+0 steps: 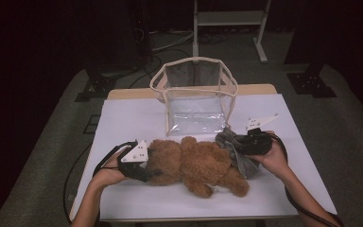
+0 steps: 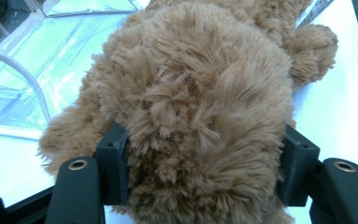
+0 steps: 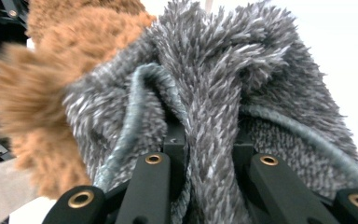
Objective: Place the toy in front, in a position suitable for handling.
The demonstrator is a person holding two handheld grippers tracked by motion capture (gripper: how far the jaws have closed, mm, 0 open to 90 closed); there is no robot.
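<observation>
A brown plush teddy bear [image 1: 194, 165] lies on its side on the white table top [image 1: 132, 118]. My left gripper [image 1: 153, 163] is shut on the bear's left end. In the left gripper view the fur [image 2: 196, 93] bulges between both black pads [image 2: 114, 168]. A grey fuzzy knitted cloth [image 1: 246, 165] sits at the bear's right end. My right gripper [image 1: 236, 144] is shut on a fold of it. The right gripper view shows the grey pile [image 3: 214, 79] pinched between the jaws [image 3: 209, 154], with brown fur [image 3: 42, 84] to its left.
A clear plastic bag with cream trim [image 1: 196, 94] stands open-topped at the back of the table, just behind the bear; it also lies in the left gripper view [image 2: 37, 60]. White table surface runs in front of the bear [image 1: 170, 203]. Dark floor and a stand lie beyond.
</observation>
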